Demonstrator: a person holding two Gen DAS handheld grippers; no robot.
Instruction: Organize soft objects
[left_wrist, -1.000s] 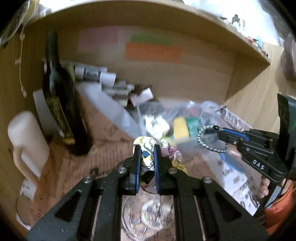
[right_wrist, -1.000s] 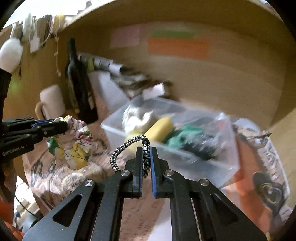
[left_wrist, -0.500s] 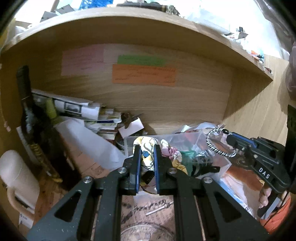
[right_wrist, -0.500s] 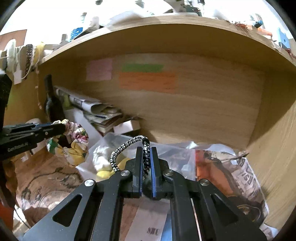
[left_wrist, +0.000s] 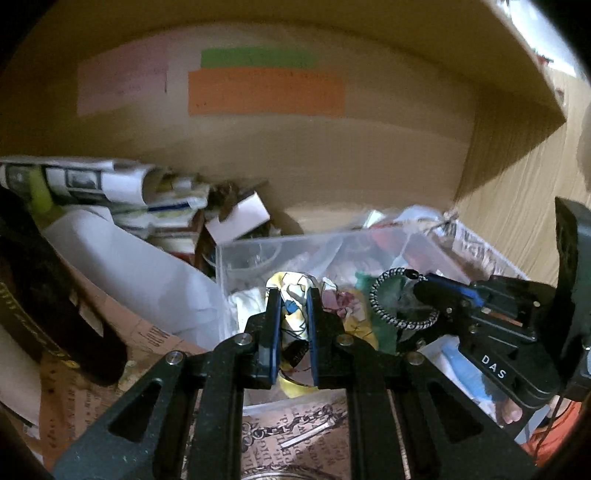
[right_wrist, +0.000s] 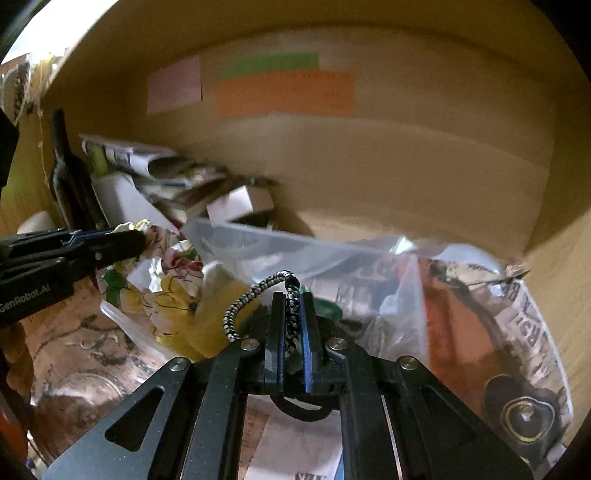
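Both grippers carry soft items at the clear plastic bin (left_wrist: 332, 242) under the wooden shelf.

On the left, a dark bottle (right_wrist: 68, 173) stands by rolled papers (left_wrist: 92, 179). The left gripper (left_wrist: 291, 321) has its jaws clamped narrowly on a floral fabric scrunchie (left_wrist: 291, 295), at the bin's near left corner. Right of it, the right gripper (right_wrist: 291, 328) pinches a black-and-white braided hair tie (right_wrist: 251, 295) over the bin's near edge.

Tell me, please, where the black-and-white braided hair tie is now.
The braided hair tie is pinched in the right gripper, held over the clear plastic box, just right of the floral scrunchie that the left gripper holds.
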